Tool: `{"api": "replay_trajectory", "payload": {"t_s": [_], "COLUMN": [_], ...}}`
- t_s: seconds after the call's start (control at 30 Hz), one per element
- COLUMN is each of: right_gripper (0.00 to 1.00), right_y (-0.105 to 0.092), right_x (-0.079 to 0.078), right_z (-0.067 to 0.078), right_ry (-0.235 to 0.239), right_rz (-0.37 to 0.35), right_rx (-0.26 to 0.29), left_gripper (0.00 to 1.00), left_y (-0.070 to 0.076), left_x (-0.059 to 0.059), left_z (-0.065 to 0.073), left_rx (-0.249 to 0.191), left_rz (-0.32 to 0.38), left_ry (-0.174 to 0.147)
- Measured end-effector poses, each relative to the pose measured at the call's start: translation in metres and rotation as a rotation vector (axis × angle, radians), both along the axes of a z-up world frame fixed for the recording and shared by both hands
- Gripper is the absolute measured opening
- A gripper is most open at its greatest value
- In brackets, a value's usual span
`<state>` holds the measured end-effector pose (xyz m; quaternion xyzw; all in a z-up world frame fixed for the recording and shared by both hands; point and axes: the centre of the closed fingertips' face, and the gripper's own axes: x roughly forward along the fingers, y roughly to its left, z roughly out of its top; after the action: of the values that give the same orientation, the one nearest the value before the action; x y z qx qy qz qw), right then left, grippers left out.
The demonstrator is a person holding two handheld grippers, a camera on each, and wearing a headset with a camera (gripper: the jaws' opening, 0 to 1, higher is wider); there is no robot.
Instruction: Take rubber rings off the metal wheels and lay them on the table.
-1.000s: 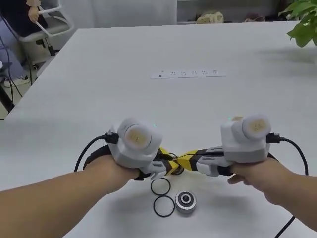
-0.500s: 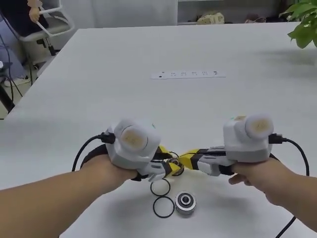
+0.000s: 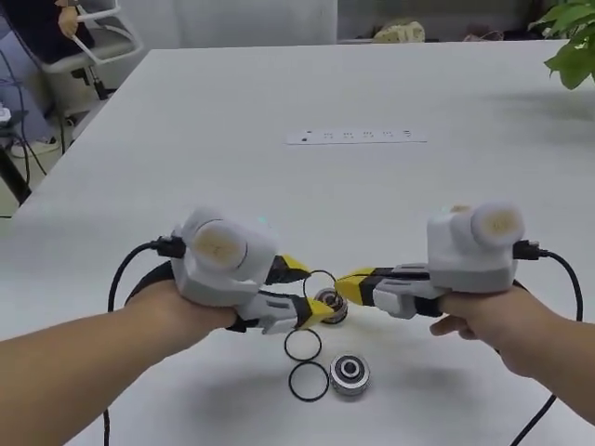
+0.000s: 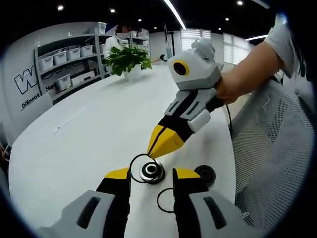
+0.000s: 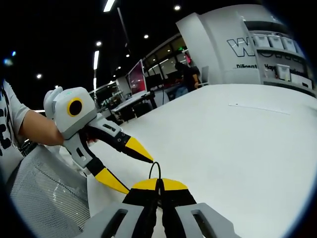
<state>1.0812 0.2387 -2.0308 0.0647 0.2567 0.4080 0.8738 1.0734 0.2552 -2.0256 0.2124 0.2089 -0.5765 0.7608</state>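
Two rings (image 3: 303, 345) (image 3: 308, 383) flat by wheel (image 3: 350, 374); third ring (image 3: 319, 277) half-off second wheel (image 3: 329, 308).

A white desk (image 3: 232, 121) bears a power strip (image 3: 356, 137); a plant (image 3: 569, 51) sits far right, a chair (image 3: 93, 46) far left.

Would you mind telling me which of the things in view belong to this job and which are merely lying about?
Job in hand:
- left gripper, open at the wheel
- right gripper, with the pinched ring
- two loose rings
- second wheel

Lying about:
- power strip
- plant
- chair
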Motion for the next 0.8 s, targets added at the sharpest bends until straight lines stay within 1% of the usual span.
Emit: {"api": "replay_trajectory", "payload": {"t_s": [0.13, 0.23, 0.4, 0.6, 0.8], "right_gripper": [0.0, 0.0, 0.0, 0.0, 0.0], "right_y": [0.004, 0.007, 0.013, 0.021, 0.024], "right_x": [-0.002, -0.003, -0.007, -0.015, -0.018], "right_z": [0.003, 0.006, 0.009, 0.011, 0.009], "right_ry": [-0.002, -0.003, -0.001, 0.011, 0.022], "right_rz": [0.009, 0.016, 0.031, 0.05, 0.069], "right_rx": [0.008, 0.017, 0.03, 0.036, 0.038], "left_gripper": [0.35, 0.37, 0.43, 0.49, 0.54], "left_y": [0.007, 0.011, 0.019, 0.027, 0.035], "left_x": [-0.004, -0.006, -0.007, -0.011, -0.019], "left_z": [0.007, 0.011, 0.018, 0.021, 0.024], "left_rx": [-0.019, -0.026, -0.049, -0.059, -0.062], "left_rz": [0.01, 0.009, 0.028, 0.035, 0.03], "left_ry": [0.007, -0.001, 0.003, 0.004, 0.003]}}
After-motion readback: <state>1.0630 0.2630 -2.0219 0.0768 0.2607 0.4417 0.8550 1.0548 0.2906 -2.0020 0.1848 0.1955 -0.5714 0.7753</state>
